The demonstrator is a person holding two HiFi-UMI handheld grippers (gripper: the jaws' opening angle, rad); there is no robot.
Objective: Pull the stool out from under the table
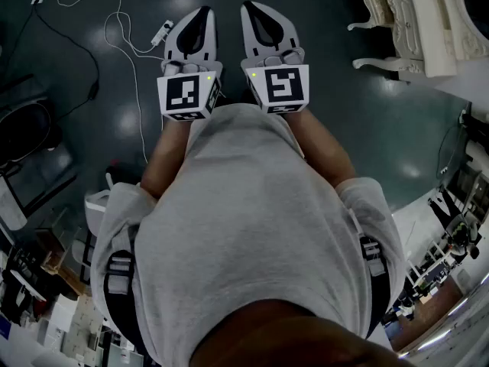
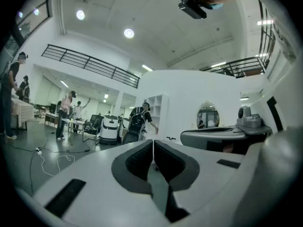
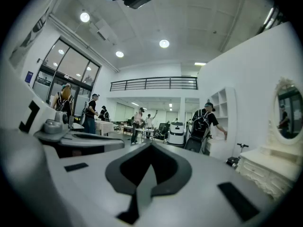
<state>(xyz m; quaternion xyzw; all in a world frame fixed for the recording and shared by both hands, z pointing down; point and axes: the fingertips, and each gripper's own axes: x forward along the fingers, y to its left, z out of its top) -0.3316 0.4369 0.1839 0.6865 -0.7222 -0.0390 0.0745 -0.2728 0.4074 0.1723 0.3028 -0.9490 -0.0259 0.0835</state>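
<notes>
Both grippers are held side by side in front of my chest, above the dark floor. My left gripper is shut with nothing between its jaws, its tips meeting in the left gripper view. My right gripper is shut and empty too, its tips closed in the right gripper view. White carved furniture with curled legs stands at the far right, well away from both grippers. I cannot tell the stool from the table there. The right gripper view shows a white dresser with an oval mirror.
A white cable and a black cable trail over the floor ahead left. Boxes and clutter lie at my left. Several people, tables and a white machine stand across the hall. A white wall with shelves is ahead.
</notes>
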